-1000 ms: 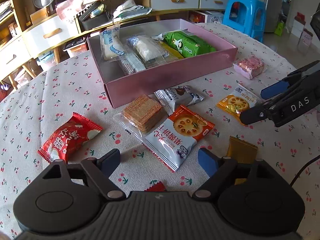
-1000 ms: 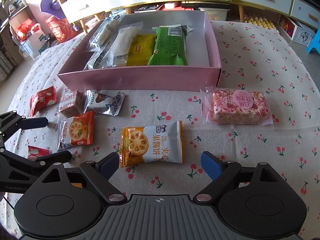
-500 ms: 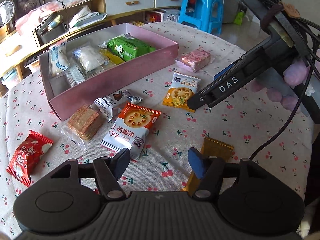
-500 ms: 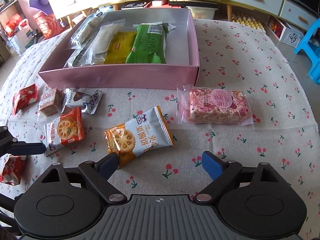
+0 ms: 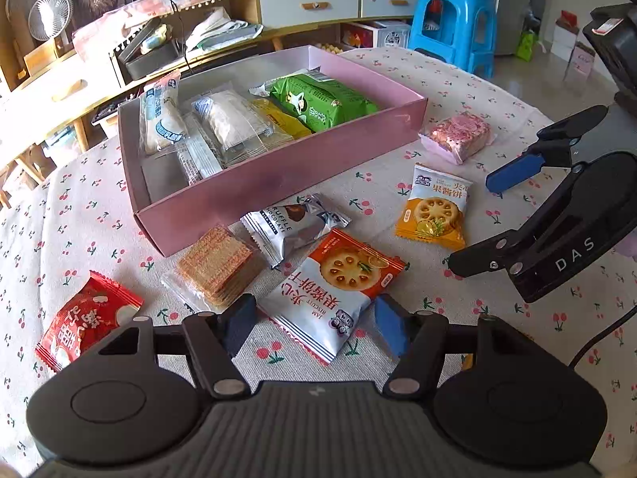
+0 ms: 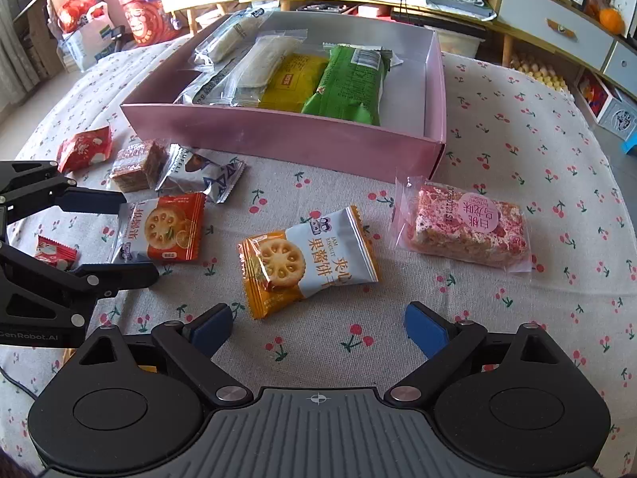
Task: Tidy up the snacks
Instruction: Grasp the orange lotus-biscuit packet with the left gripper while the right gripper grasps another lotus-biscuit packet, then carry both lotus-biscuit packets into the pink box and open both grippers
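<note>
- Your left black two-finger gripper with blue pads (image 5: 314, 324) hung low and level, its jaws spread wide with nothing between the pads.
- Your right black two-finger gripper with blue pads (image 6: 316, 328) was held the same way, jaws wide apart and empty.
- Seen from the left wrist, your right gripper (image 5: 483, 225) reached in from the right side, tilted, fingers parted.
- Seen from the right wrist, your left gripper (image 6: 131, 237) came in from the left, fingers parted.
</note>
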`<action>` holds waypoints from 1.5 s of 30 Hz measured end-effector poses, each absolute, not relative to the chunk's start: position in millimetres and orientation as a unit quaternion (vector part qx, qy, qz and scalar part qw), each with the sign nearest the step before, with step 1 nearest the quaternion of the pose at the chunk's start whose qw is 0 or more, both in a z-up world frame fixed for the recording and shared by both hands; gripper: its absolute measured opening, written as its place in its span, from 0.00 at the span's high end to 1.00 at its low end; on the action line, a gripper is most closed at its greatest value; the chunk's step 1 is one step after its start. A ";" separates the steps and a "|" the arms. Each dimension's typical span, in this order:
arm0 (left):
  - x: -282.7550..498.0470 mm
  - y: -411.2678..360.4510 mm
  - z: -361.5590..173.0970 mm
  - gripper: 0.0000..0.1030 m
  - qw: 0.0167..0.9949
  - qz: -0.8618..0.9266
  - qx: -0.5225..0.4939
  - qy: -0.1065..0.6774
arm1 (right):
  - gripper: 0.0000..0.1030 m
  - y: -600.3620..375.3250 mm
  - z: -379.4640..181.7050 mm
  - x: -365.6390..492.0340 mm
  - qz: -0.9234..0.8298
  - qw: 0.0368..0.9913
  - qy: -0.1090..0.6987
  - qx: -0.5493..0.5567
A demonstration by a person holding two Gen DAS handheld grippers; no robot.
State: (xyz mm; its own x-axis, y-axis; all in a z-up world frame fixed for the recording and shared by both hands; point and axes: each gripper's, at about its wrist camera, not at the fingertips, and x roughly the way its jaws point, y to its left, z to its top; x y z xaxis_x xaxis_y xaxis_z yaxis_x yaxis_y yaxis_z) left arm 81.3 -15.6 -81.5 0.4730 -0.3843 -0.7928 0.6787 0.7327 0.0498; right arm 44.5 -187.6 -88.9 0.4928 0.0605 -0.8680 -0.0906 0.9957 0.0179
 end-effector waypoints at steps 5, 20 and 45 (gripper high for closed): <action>81.2 -21.8 -81.2 0.47 0.841 -0.316 0.188 0.396 | 0.07 -194.2 -91.2 45.9 0.060 0.874 0.481 -0.024; 85.2 -35.2 -81.0 0.45 0.844 -0.313 0.193 0.391 | 0.11 -195.7 -92.5 55.3 0.056 0.886 0.459 -0.014; 101.7 -10.7 -62.5 0.64 0.828 -0.276 0.064 0.483 | 0.38 -223.2 -71.0 63.4 0.040 0.858 0.494 0.138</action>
